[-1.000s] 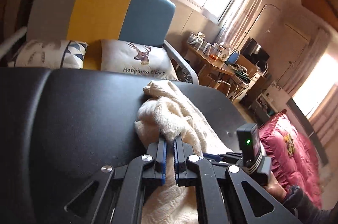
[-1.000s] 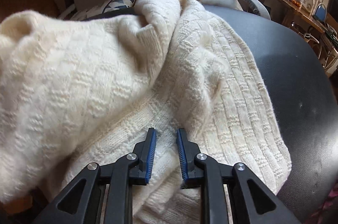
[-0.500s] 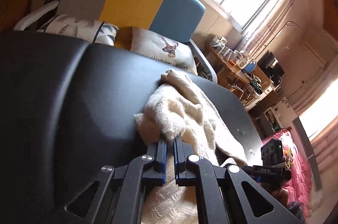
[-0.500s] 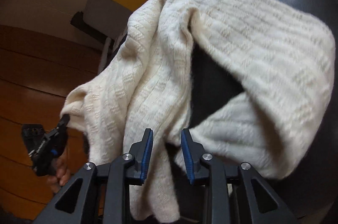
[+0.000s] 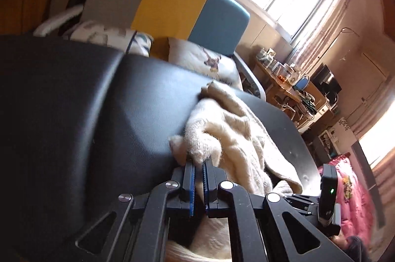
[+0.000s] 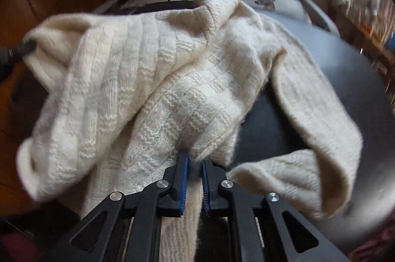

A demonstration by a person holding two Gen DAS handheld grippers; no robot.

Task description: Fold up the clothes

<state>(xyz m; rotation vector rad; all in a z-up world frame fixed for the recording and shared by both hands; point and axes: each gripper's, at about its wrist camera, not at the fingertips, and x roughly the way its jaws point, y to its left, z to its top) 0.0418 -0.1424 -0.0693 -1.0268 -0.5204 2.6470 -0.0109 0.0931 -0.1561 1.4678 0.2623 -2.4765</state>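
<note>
On the black seat (image 6: 345,79) lies the cream sweater (image 6: 153,79), bunched, a sleeve trailing to 4 o'clock. Your right gripper (image 6: 193,164) pinches its knit at 6 o'clock; your left gripper (image 5: 198,169) clamps a fuzzy fold. Cushions (image 5: 209,62) sit beyond at 12.

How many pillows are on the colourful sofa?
2. A white patterned pillow sits on the striped grey, yellow and blue sofa below its grey part, and a white deer-print pillow below its blue part. The black table may hide more.
</note>
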